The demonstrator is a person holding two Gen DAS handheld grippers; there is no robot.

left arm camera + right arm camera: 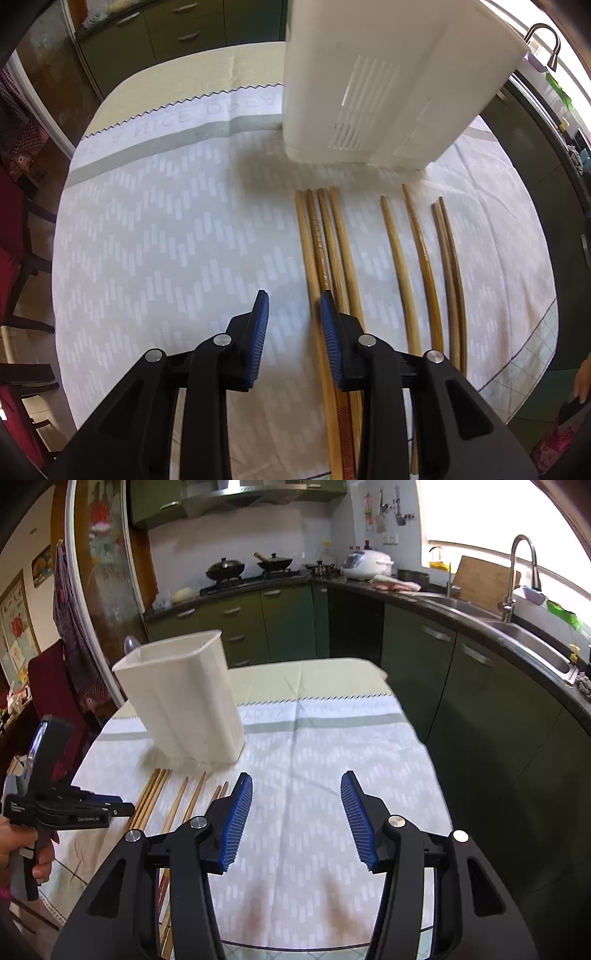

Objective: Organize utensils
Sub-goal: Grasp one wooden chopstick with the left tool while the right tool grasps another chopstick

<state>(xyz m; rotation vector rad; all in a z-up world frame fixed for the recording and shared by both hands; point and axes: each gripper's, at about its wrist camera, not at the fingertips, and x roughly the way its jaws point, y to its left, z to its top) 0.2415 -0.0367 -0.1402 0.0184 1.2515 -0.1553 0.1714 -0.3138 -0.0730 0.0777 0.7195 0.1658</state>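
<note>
Left gripper (294,308): jaws apart, nothing clamped, poised just left of the nearest chopsticks. Chopsticks (334,240): 8 counted lying on the tablecloth (166,240), a bunch of 4, then 2 singles, then a pair. White utensil holder (369,85) stands upright just beyond their tips; its inside is not visible. Right gripper (296,819): jaws apart, empty, over bare cloth. Judgement: task barely begun; all visible chopsticks remain to be loaded.

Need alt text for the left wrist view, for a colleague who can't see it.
The left gripper, jaws open with nothing between them, points down at eight wooden chopsticks lying side by side on a pale patterned tablecloth. A white slotted utensil holder stands just beyond their tips.
</note>
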